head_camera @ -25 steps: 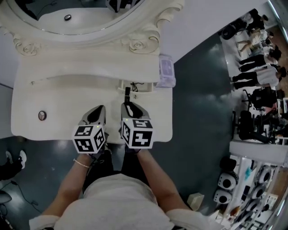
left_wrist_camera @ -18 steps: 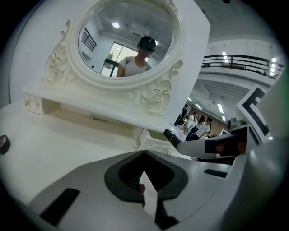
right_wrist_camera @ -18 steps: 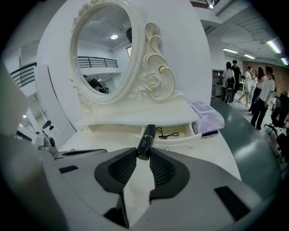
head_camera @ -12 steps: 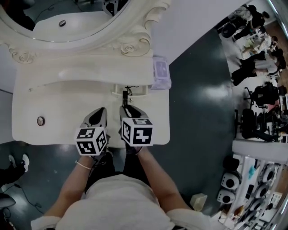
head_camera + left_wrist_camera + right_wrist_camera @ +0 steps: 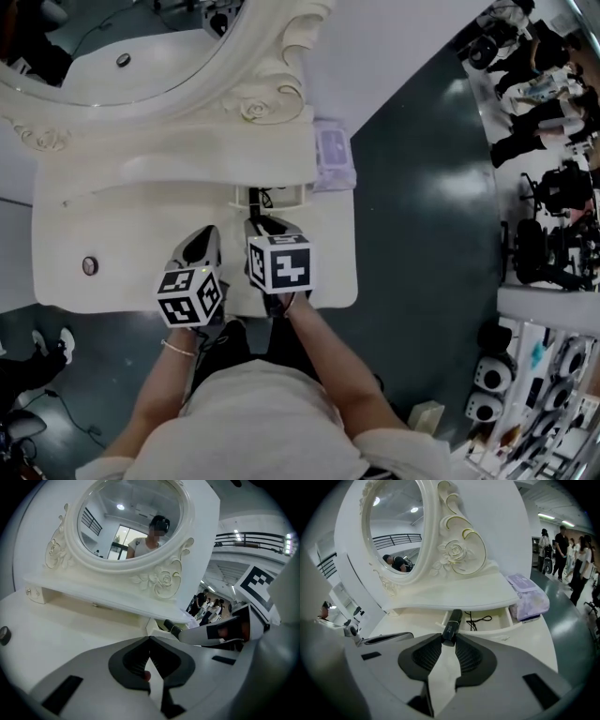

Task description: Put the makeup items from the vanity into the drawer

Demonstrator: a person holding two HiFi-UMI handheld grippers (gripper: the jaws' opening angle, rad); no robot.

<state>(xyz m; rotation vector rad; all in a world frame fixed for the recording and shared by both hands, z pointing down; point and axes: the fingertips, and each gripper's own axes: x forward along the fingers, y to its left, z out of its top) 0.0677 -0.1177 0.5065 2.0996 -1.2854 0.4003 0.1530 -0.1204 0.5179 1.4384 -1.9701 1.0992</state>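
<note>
White ornate vanity table (image 5: 112, 234) with oval carved-frame mirror (image 5: 112, 56) is seen from above. Shallow cream drawer (image 5: 500, 616) under the shelf is pulled open; a thin black cord (image 5: 477, 618) is seen inside. Pale purple soft packet (image 5: 529, 603) is lying on the top just beside the drawer's right end.

Right gripper (image 5: 449, 641) is clamped, jaws partway closed, on a slim black cosmetic tube (image 5: 452, 623), held pointing at the drawer and short of it. Left gripper (image 5: 150, 641) is pressed closed, nothing clearly held; a tiny reddish spot at the pads cannot be identified. Small round dark item (image 5: 90, 265) is left on the top, well apart to the left.

Step judged: carrying tube to drawer. Next move calls for the tube being brought over the opening, lowered, jaws released.
</note>
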